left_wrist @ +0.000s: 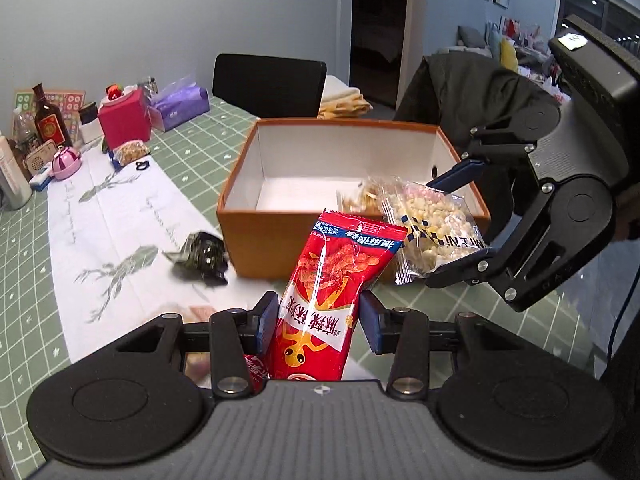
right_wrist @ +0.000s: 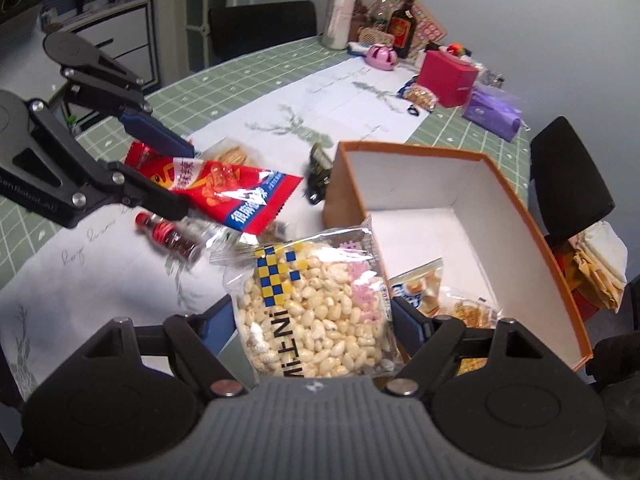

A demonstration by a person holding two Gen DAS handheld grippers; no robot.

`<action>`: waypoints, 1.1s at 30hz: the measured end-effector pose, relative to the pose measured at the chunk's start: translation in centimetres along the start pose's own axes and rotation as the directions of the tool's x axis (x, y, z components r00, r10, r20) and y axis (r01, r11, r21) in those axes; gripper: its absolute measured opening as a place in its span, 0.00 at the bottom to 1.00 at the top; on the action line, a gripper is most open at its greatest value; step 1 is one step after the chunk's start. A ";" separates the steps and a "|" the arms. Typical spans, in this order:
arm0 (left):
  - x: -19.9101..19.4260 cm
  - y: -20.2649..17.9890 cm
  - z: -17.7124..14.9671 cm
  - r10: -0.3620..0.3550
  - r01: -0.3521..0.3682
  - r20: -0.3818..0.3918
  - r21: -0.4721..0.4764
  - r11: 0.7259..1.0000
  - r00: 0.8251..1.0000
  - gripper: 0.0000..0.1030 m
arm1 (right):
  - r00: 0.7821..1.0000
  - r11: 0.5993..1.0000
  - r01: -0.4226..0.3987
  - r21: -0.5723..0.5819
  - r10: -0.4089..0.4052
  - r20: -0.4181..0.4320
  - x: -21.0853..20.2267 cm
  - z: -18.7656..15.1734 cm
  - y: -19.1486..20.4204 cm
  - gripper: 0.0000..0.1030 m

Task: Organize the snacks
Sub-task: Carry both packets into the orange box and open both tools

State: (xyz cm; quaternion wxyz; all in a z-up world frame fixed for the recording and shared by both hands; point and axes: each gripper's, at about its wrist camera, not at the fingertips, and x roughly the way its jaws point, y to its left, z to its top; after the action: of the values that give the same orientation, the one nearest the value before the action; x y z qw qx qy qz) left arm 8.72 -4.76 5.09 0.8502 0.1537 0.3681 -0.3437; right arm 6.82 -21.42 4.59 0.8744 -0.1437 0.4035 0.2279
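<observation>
A red foil snack packet (left_wrist: 320,300) is pinched upright in the left hand-held gripper (left_wrist: 318,322), before the orange open cardboard box (left_wrist: 256,228) on the tabletop (left_wrist: 192,136). A clear puffed-corn bag (right_wrist: 316,312) is clamped in the right hand-held gripper (right_wrist: 314,320) at the box's near corner. With both bags carried close together, a collision or a snag on the box wall could be caused, and either slippery packet might be dropped outside.

an open box (left_wrist: 280,236) sits on the table (left_wrist: 224,124), a chair (left_wrist: 269,84) behind it. two snack packets (right_wrist: 440,296) lie inside the box.
</observation>
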 end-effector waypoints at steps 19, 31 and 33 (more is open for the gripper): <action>3.5 -0.7 7.3 0.033 -0.034 0.030 0.019 0.999 0.999 0.48 | 0.991 0.973 0.114 0.198 -0.127 0.050 -1.7 1.1 -6.9 0.77; 7.0 -2.1 10.0 0.062 -0.063 0.006 0.056 0.996 0.998 0.48 | 0.987 0.925 0.157 0.345 -0.162 -0.014 1.0 -0.4 -11.2 0.77; 7.8 -2.2 10.1 0.079 -0.078 -0.007 0.065 0.995 0.997 0.48 | 0.990 0.914 0.139 0.382 -0.143 -0.017 1.8 -0.5 -11.7 0.77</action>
State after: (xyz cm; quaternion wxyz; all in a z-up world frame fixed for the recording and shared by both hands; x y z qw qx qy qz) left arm 16.30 -15.25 6.26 0.8558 0.1973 0.3544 -0.3212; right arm 13.56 -31.17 3.72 0.9020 0.0022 0.4238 0.0821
